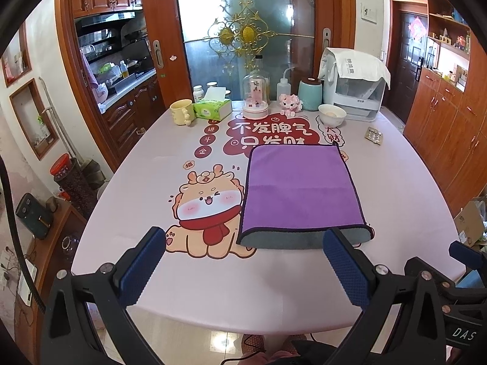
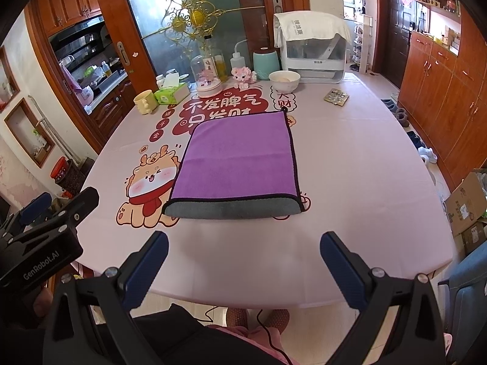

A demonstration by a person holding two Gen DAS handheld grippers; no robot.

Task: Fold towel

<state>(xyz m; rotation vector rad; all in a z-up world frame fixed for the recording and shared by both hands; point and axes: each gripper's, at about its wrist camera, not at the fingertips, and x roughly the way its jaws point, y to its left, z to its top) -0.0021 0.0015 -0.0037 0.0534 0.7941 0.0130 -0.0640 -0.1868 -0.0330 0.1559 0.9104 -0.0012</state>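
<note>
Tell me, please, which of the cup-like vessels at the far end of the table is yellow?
The yellow ceramic mug at the far left, beside the green tissue box; the lidded canister is teal and the bowl is white.

towel (image 2: 240,159) on table (image 2: 365,182) — bowl (image 2: 284,79) behind, mug (image 2: 143,101) far-left

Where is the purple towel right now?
The purple towel lies folded on the pink table, in the middle of both wrist views. It sits just right of the cartoon dragon picture, ahead of both open grippers.
</note>
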